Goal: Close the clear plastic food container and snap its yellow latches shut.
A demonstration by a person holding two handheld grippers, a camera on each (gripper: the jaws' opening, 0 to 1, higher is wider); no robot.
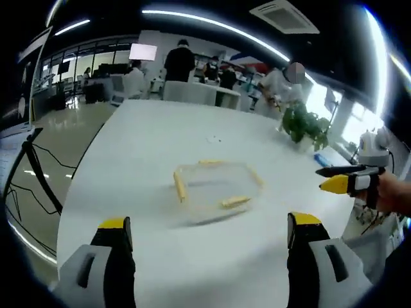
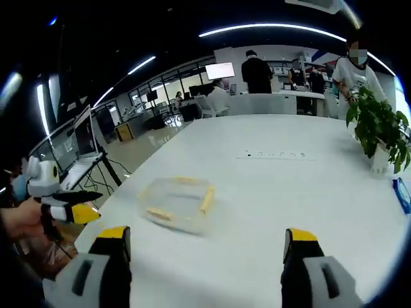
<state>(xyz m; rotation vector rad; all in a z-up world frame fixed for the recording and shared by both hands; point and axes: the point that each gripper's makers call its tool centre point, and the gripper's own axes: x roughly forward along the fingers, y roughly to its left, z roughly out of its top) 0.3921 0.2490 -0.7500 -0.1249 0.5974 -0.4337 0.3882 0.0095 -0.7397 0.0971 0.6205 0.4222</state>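
Nearby, potted plant (image 2: 380, 131) beside container (image 2: 176, 204).

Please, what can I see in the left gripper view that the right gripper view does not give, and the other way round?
Left gripper view alone: the right gripper coming in from the right, jaws together, and a ceiling air vent.

Right gripper view alone: the left gripper coming in from the left, held by a hand, and a laptop on a stand.

Both share: the white table, the clear container with yellow latches lying untouched on it, the potted plant, people standing behind, and each view's own open jaws.
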